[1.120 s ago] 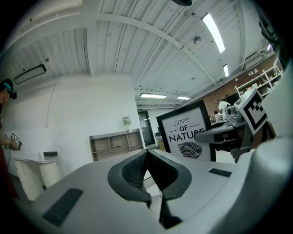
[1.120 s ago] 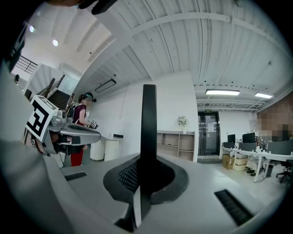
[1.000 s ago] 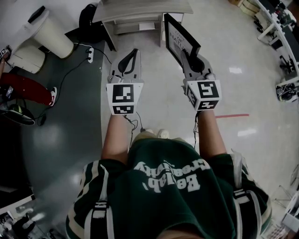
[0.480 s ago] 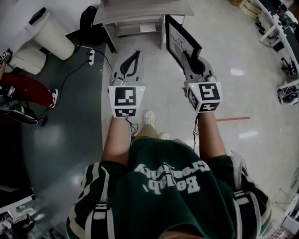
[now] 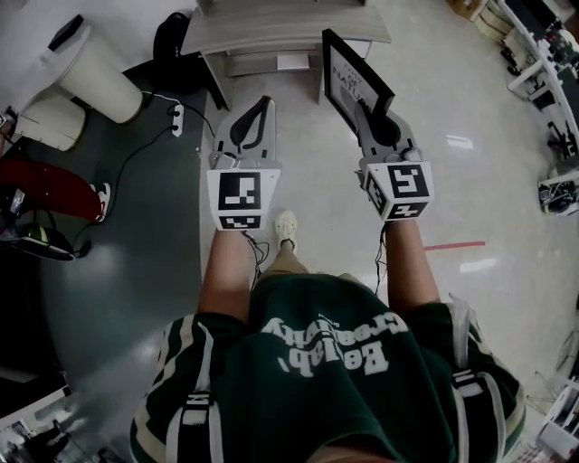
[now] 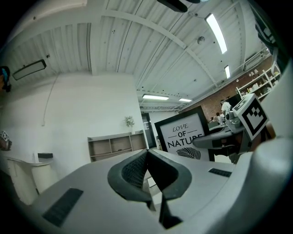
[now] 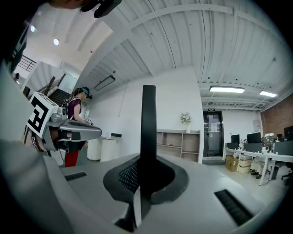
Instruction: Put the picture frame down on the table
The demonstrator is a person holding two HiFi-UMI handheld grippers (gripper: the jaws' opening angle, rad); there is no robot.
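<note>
A black picture frame point(image 5: 351, 78) with a white "LOVE OF NATURE" print stands upright in my right gripper point(image 5: 362, 103), which is shut on its lower edge. In the right gripper view the frame point(image 7: 148, 119) shows edge-on, clamped between the pads. The left gripper view shows its printed face point(image 6: 182, 138). My left gripper point(image 5: 265, 101) hangs level beside it at the left, shut with nothing in it, its pads point(image 6: 132, 170) pressed together. The grey table point(image 5: 285, 25) lies just ahead of both grippers, and the frame's top corner reaches its near edge.
A white bin point(image 5: 89, 61) stands at the far left, a power strip point(image 5: 176, 113) with a cable lies on the floor. A person in red trousers point(image 5: 45, 176) stands at the left. A red floor line point(image 5: 452, 246) and desks point(image 5: 543, 54) are at the right. An open shelf unit point(image 7: 178, 142) stands ahead.
The person has stepped forward, carrying both grippers and the frame toward the table, which now sits nearer in the head view. The grip on the frame has not changed.
</note>
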